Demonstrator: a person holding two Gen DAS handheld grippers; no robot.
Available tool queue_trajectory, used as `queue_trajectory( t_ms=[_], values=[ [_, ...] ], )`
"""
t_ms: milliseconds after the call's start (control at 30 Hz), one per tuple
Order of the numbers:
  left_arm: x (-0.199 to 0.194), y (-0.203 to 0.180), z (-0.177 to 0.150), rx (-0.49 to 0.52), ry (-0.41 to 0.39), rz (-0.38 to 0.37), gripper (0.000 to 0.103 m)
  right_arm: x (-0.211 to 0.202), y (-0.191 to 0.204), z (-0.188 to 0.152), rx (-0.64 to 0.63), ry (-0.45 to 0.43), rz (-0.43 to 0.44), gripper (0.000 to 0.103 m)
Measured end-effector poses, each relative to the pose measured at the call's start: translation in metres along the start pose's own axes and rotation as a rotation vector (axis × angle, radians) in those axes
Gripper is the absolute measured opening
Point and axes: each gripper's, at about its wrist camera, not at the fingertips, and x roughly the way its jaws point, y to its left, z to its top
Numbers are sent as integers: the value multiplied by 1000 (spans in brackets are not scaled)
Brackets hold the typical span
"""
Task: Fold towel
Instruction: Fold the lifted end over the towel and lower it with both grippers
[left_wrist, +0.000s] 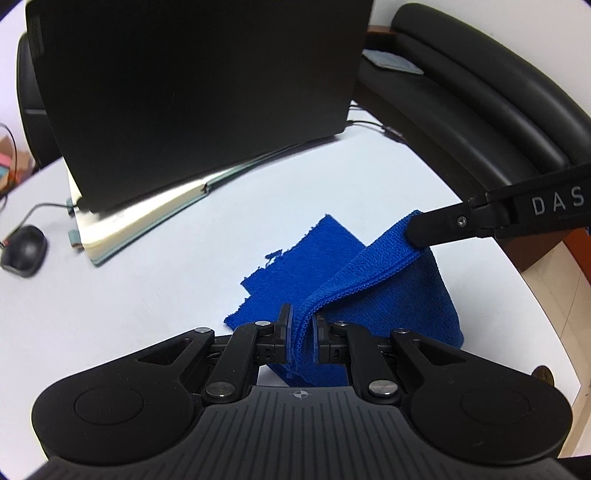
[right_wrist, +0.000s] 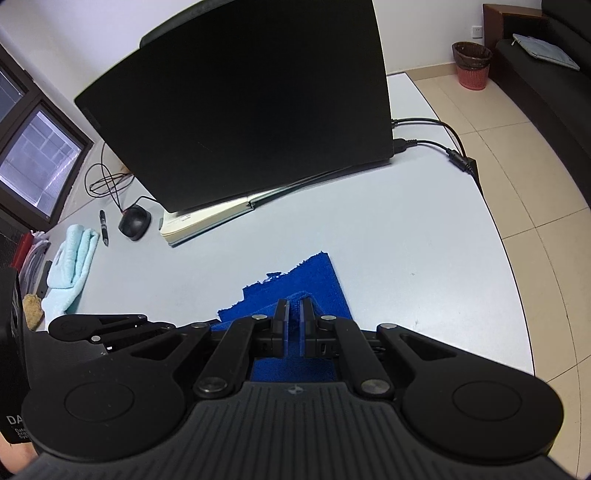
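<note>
A blue towel (left_wrist: 388, 291) lies partly on the pale bench (left_wrist: 147, 288), its near edge lifted. The left hand-held gripper (left_wrist: 300, 325) is clenched on one corner of the doubled hem; the right hand-held gripper (right_wrist: 294, 317) pinches the other (its fingertip (left_wrist: 424, 229) shows at right). A dark laptop (left_wrist: 192, 92) stands behind.
</note>
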Motion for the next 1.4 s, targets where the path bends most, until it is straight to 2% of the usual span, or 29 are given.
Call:
queue_trajectory(
  t_ms=[167,367,533,900,1333,1367,1400],
  values=[
    [16,9,1,-32,30,-5,13,17,-2,5,-1,33,-8,5],
    [25,13,-1,-40,30,14,14,32,-3,10,3,59,-20,5],
    [23,10,-6,-1,-10,79,22,45,-4,14,6,69,-35,5],
    [7,13,-5,-22,-107,129,26,63,-7,19,10,85,-59,6],
    [0,15,-3,-32,-122,57,27,65,-9,21,12,74,-55,8],
    [1,14,-3,-28,-122,58,27,64,-8,21,11,70,-55,11],
    [2,13,-3,-21,-118,55,27,63,-8,21,9,61,-55,18]
  ],
)
